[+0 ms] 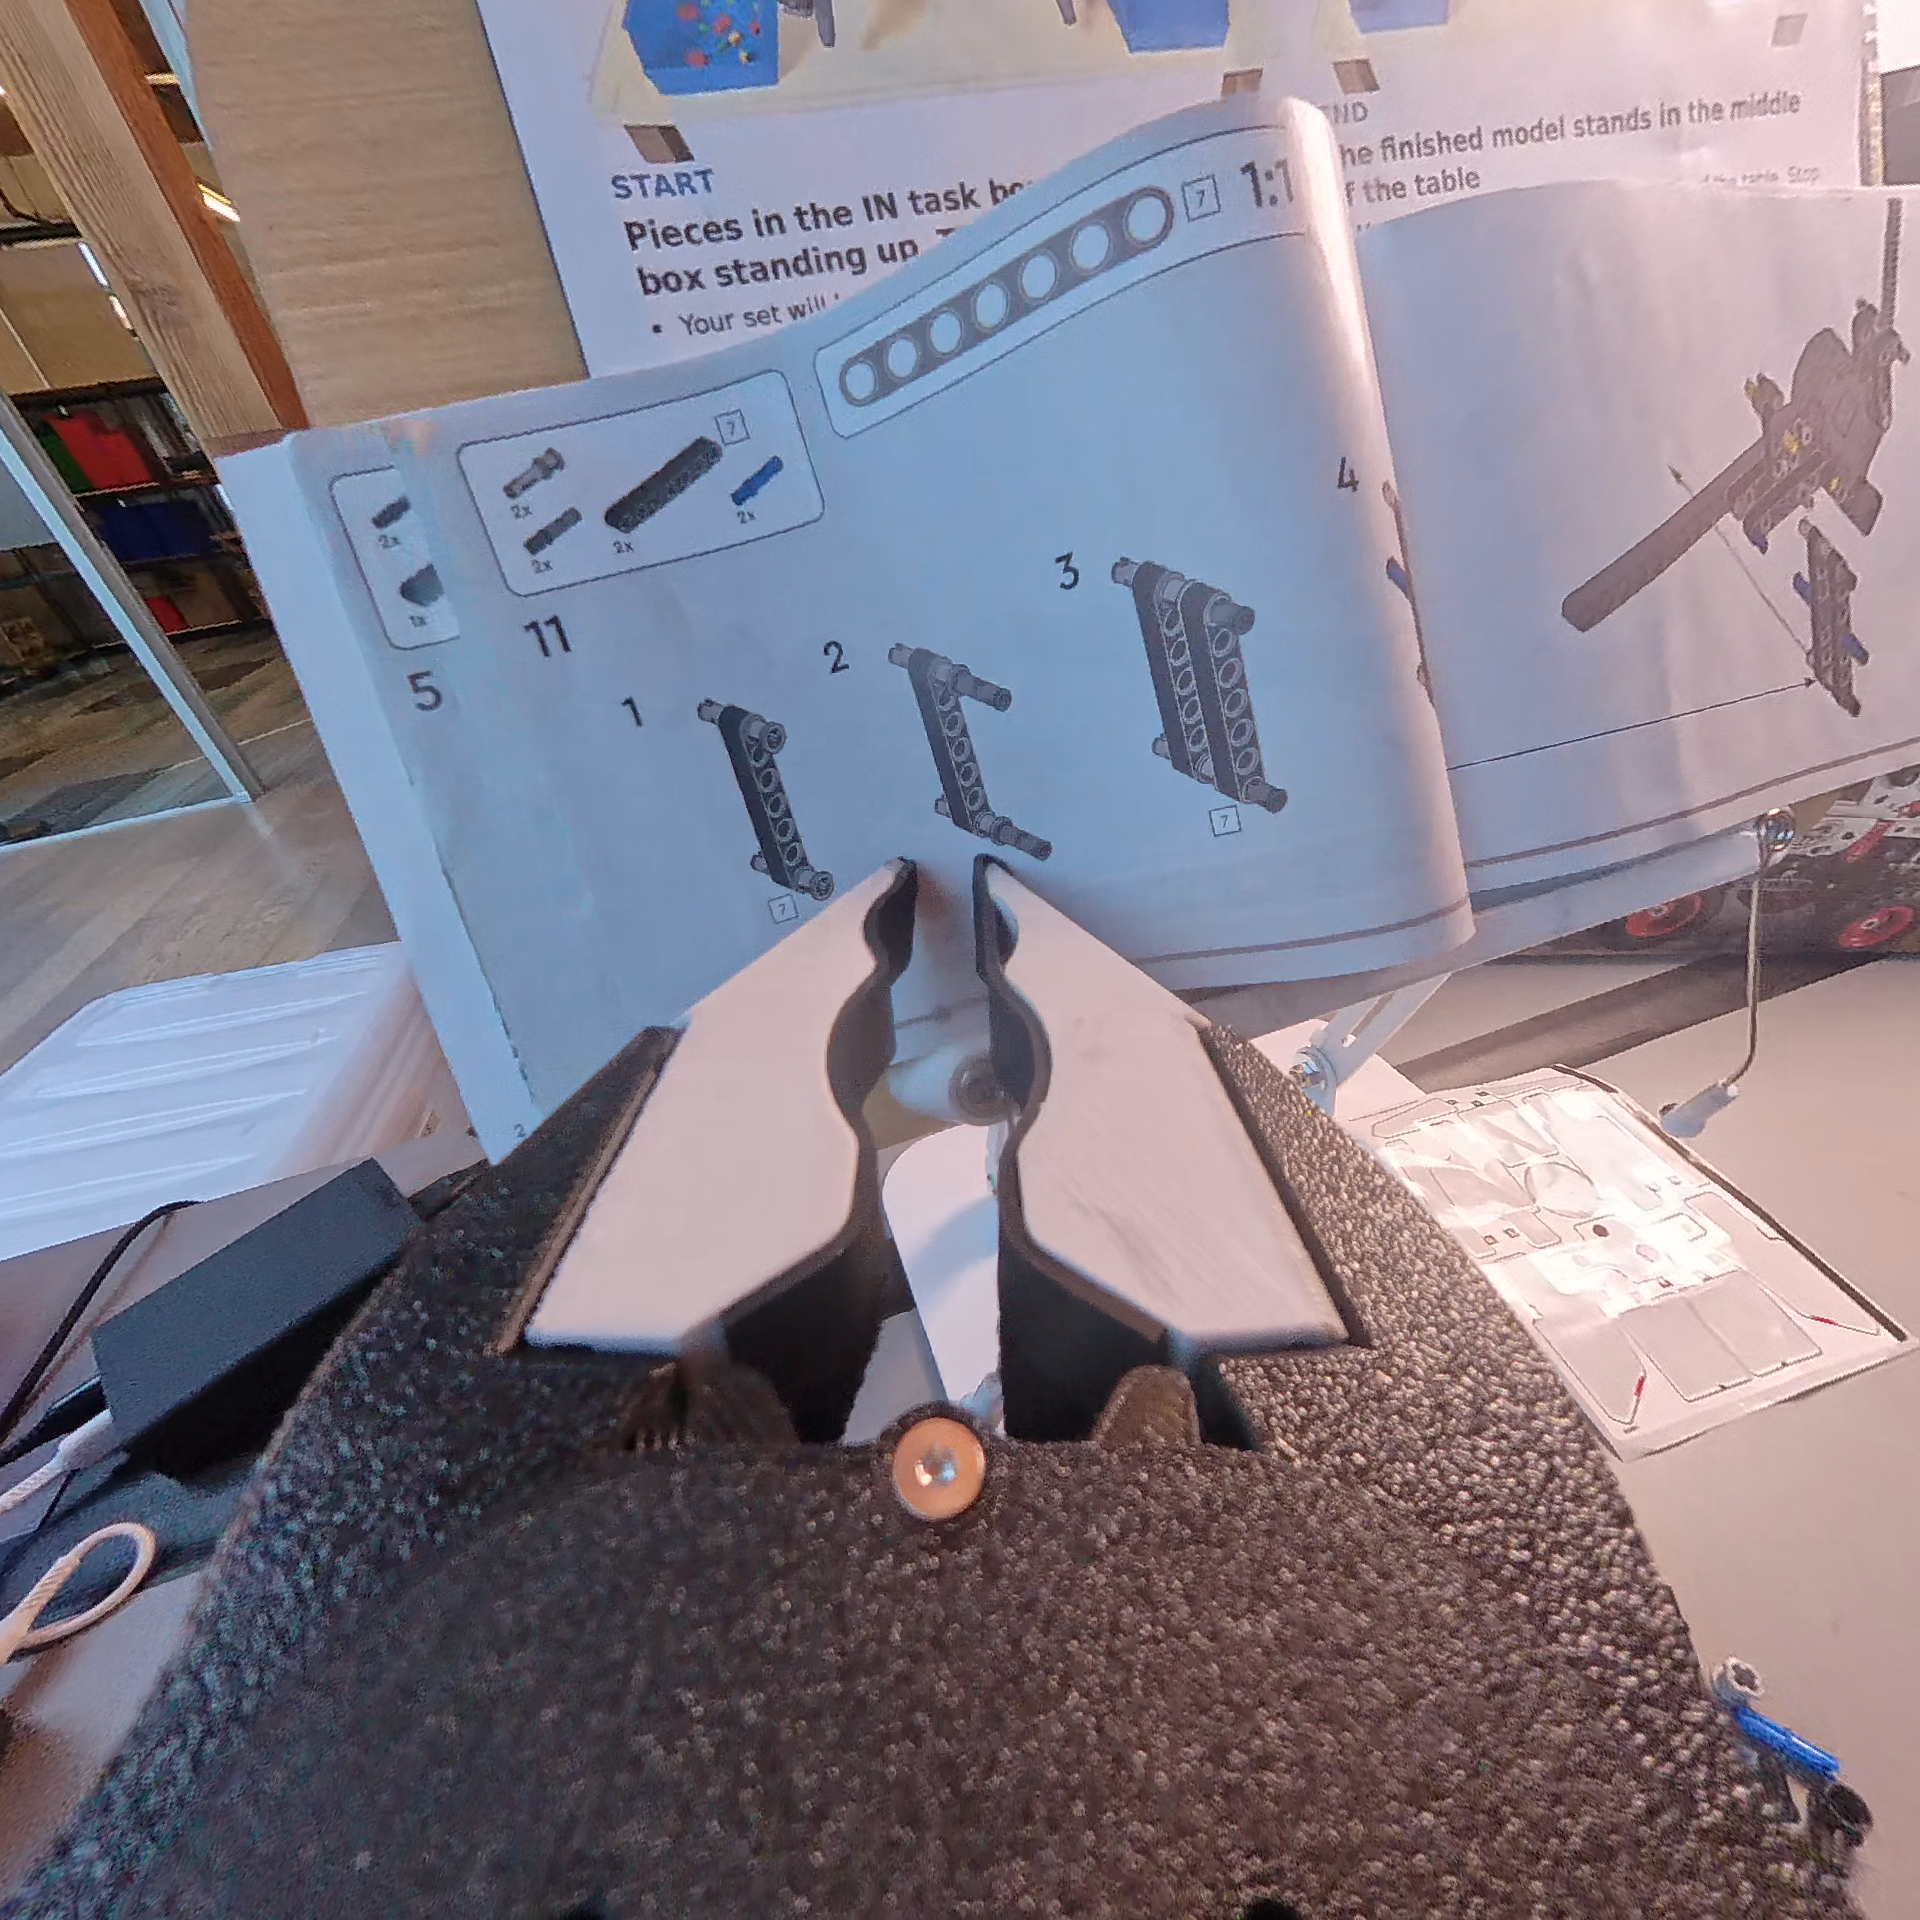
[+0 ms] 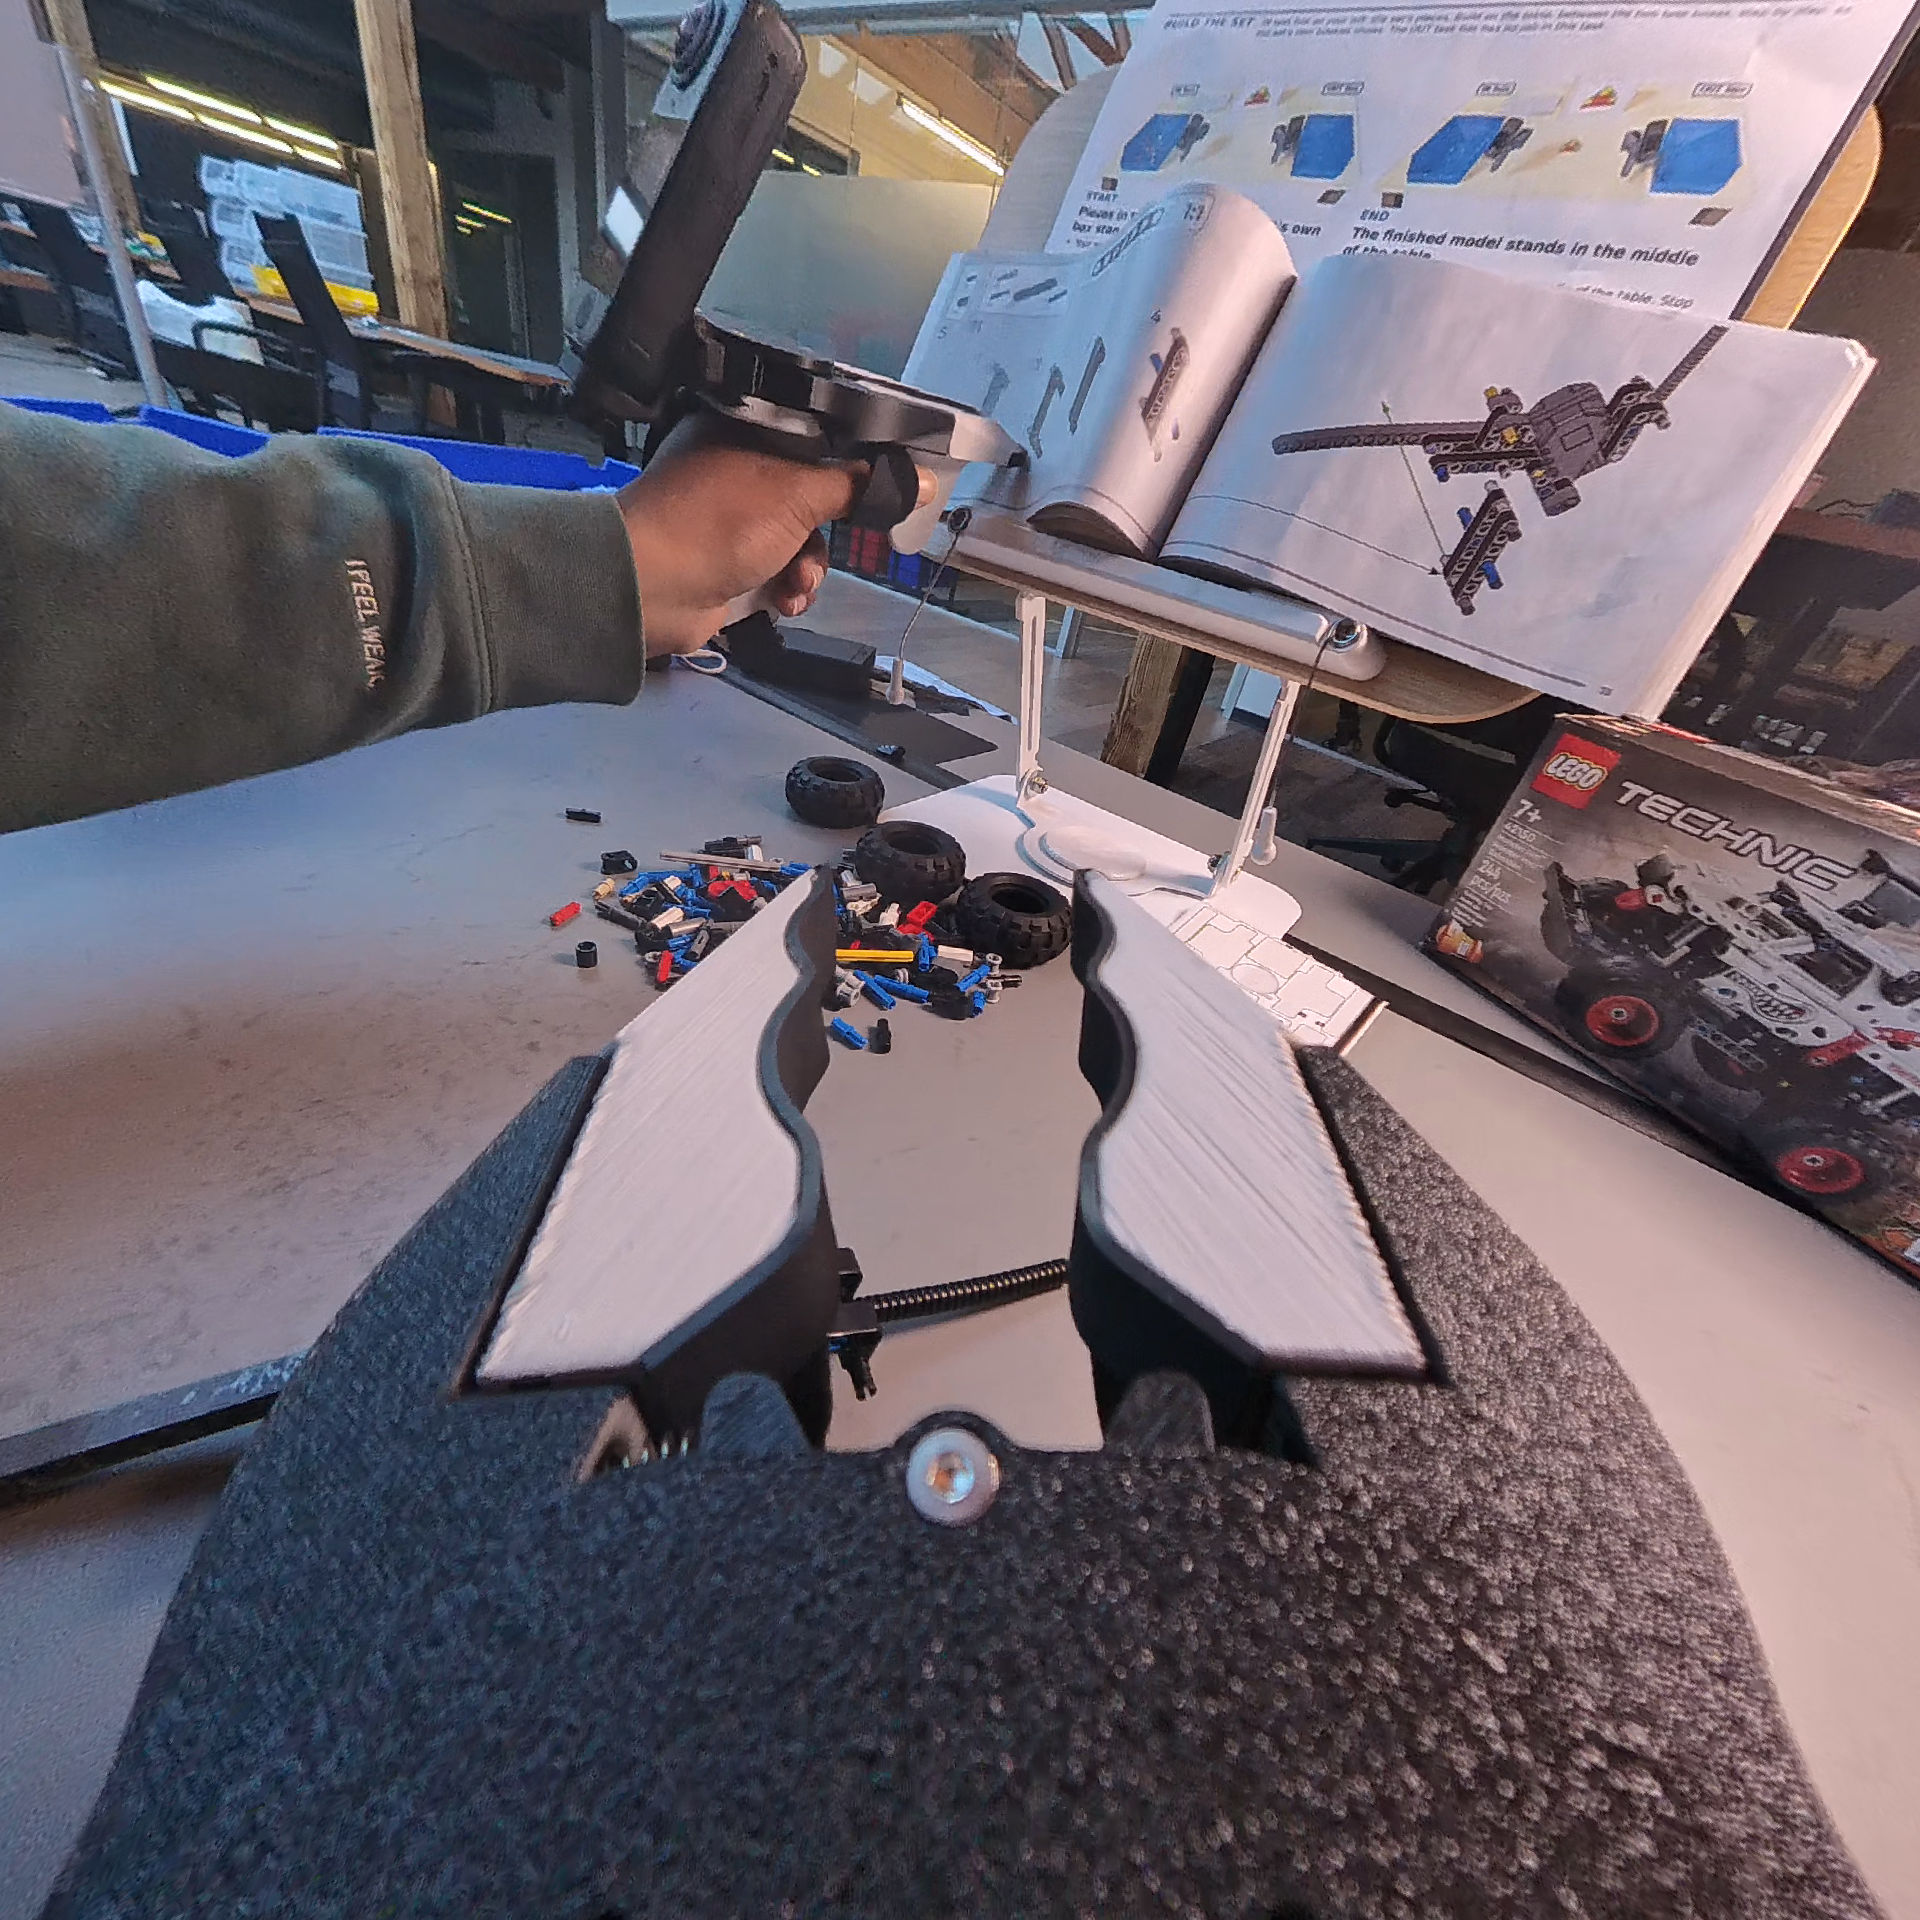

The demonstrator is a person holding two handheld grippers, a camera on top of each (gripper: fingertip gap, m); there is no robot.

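two grippers, one book, three tyres

the left gripper [image 1: 943,873] was up at the open booklet [image 1: 935,644] on the white stand [image 2: 1143,831]. its 2 fingers [image 1: 769,1091] were almost together, w/ just a thin gap at the tips. the tips sat right at the bottom edge of the curled left page. couldn't tell if they pinched the page or only touched it. in the right wrist view a hand [image 2: 727,540] in a green sleeve [image 2: 291,603] held that gripper by its grip.

the right gripper [image 2: 954,894] hung over the grey table [image 2: 260,987] w/ its 2 fingers [image 2: 686,1143] spread wide & nothing between them. it pointed at a pile of small bits [image 2: 790,935]: blue, red, black, grey & 1 yellow, too many to count. 3 black tyres [image 2: 909,860] lay by the pile, 2 close together & 1 a bit further back. 1 small red bit [image 2: 563,914] & a few black bits lay apart on the left side.

1 toy box [image 2: 1704,987] w/ a truck picture lay on the right, well apart from the pile. 1 sticker sheet [image 1: 1590,1257] lay flat by the stand's foot. 1 big poster [image 2: 1455,135] stood behind the booklet. 1 black power brick [image 1: 249,1320] w/ a cord lay on the left in the left wrist view.
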